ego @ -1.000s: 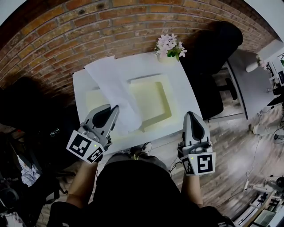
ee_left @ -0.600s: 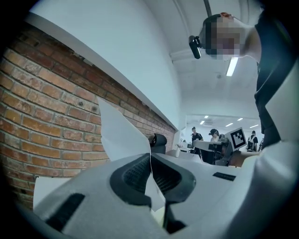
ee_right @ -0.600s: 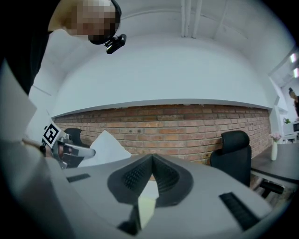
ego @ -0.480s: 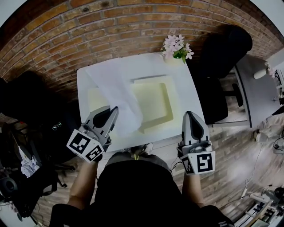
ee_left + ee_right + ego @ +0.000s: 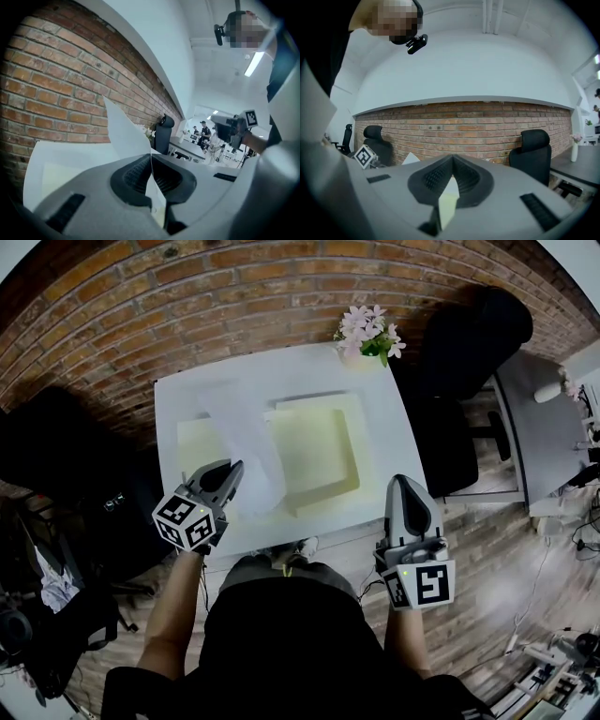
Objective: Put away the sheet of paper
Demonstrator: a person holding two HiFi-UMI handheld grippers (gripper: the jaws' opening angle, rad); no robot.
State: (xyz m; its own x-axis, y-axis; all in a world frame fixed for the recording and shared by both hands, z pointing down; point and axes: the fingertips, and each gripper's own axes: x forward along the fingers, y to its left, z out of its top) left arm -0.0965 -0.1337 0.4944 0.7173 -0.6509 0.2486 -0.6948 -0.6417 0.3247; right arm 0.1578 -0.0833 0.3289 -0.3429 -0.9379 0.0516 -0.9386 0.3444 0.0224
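Observation:
A white sheet of paper (image 5: pixel 234 423) curls up over the white table (image 5: pixel 281 367), between a flat pale yellow panel (image 5: pixel 195 446) and an open pale yellow tray (image 5: pixel 354 451). My left gripper (image 5: pixel 223 482) is shut on the sheet's near end, low over the table's front left. In the left gripper view the paper (image 5: pixel 123 133) rises from between the closed jaws of the left gripper (image 5: pixel 151 157). My right gripper (image 5: pixel 410 491) hangs off the table's front right corner. In its own view the right gripper (image 5: pixel 452 158) is shut with nothing in it.
A pot of pink flowers (image 5: pixel 366 329) stands at the table's far edge against the brick wall. A black office chair (image 5: pixel 459 343) is to the right, a dark chair (image 5: pixel 56 456) to the left. A grey desk (image 5: pixel 544 418) lies further right.
My left gripper has dropped toward the table with the paper, and the sheet now lies lower and more bunched. The right gripper has barely shifted.

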